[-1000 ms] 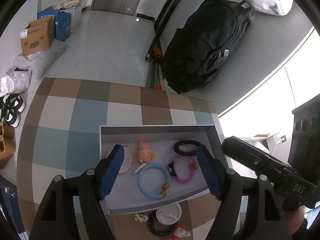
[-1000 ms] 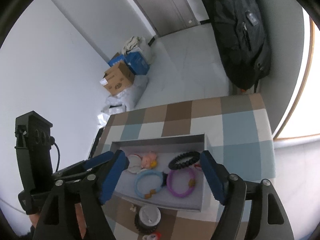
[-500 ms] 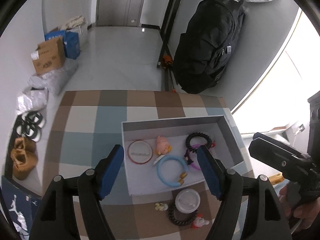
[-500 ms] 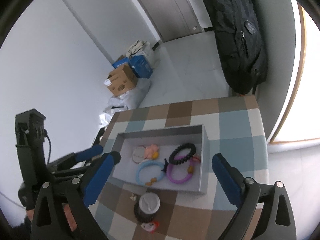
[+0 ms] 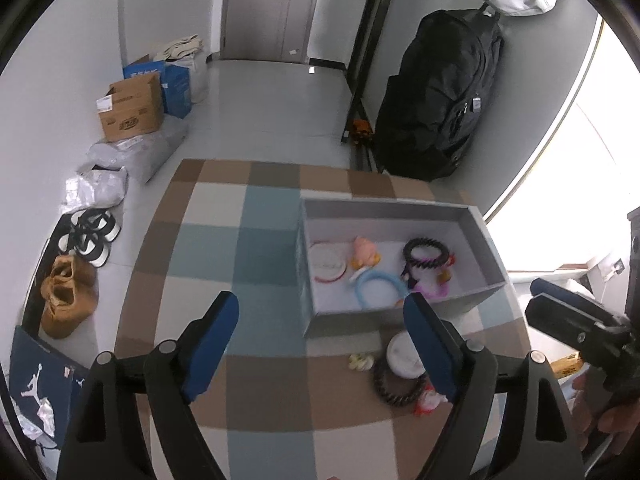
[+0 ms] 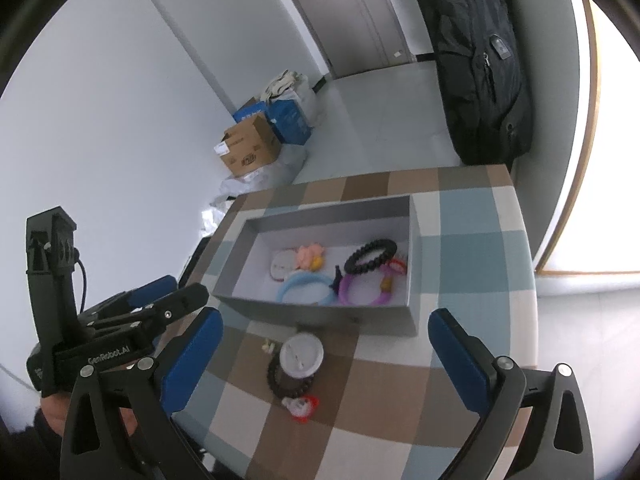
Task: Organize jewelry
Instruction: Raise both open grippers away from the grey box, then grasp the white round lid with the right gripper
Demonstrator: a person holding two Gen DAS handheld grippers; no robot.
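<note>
A grey box (image 5: pixel 384 205) on the checked table (image 5: pixel 208 248) holds a blue bracelet (image 5: pixel 376 275), a purple bracelet (image 5: pixel 430 290), a black bead bracelet (image 5: pixel 426 241), a pink charm (image 5: pixel 364 250) and a red-rimmed white disc (image 5: pixel 328 264). In front of the box lie a white round lid (image 6: pixel 301 354) over a dark bead bracelet (image 6: pixel 280 384), a small flower (image 6: pixel 268 346) and a red-and-white charm (image 6: pixel 302 406). My left gripper (image 5: pixel 320 304) hovers left of the box, jaws opening, nothing between them. My right gripper (image 6: pixel 326 316) hangs over the loose pieces, jaws opening, empty.
A black backpack (image 5: pixel 436 108) stands on the floor beyond the table. Cardboard and blue boxes (image 5: pixel 132 108), plastic bags and shoes (image 5: pixel 68 292) line the left wall. A bright window lies to the right. The table's left half is bare cloth.
Both grippers have drawn back from the box and their jaws have spread wider. In the left wrist view the box has slid to the right.
</note>
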